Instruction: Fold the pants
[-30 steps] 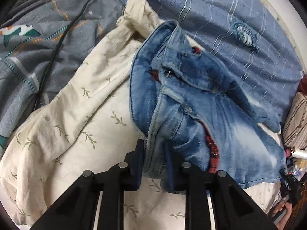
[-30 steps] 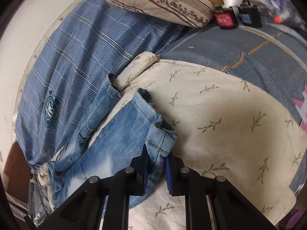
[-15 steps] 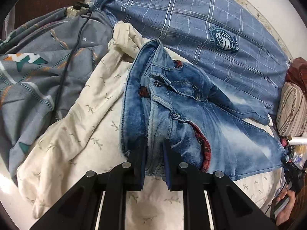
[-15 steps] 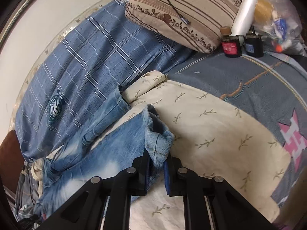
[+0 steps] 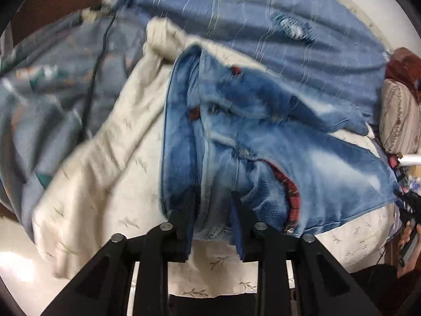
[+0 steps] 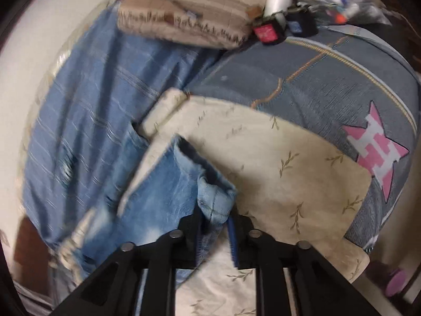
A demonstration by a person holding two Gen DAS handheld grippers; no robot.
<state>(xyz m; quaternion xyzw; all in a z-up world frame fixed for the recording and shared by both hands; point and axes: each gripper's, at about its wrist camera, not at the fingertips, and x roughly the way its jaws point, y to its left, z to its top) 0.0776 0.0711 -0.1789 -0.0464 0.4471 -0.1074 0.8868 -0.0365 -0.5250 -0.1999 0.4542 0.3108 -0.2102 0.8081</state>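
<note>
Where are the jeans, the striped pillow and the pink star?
jeans (image 5: 302,163): left wrist view, on the faded leg.
striped pillow (image 6: 194,8): right wrist view, on its top face.
pink star (image 6: 376,155): right wrist view, on its middle.

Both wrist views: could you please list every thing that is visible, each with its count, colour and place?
jeans: one, faded blue, lying crumpled on the cream sheet
cream sheet: one, cream with a leaf print, under the jeans
checked cloth: one, blue, behind the jeans
quilt: one, grey with a pink star, beside the sheet
pillow: one, beige and striped, at the far end
cable: one, black, across the quilt
small containers: two, black with a red and a blue label, next to the pillow
hand: one, at the right edge of the left wrist view
left claw: black, jaws just opening, waistband denim between them
right claw: black, jaws just opening, leg cuff between them
</note>
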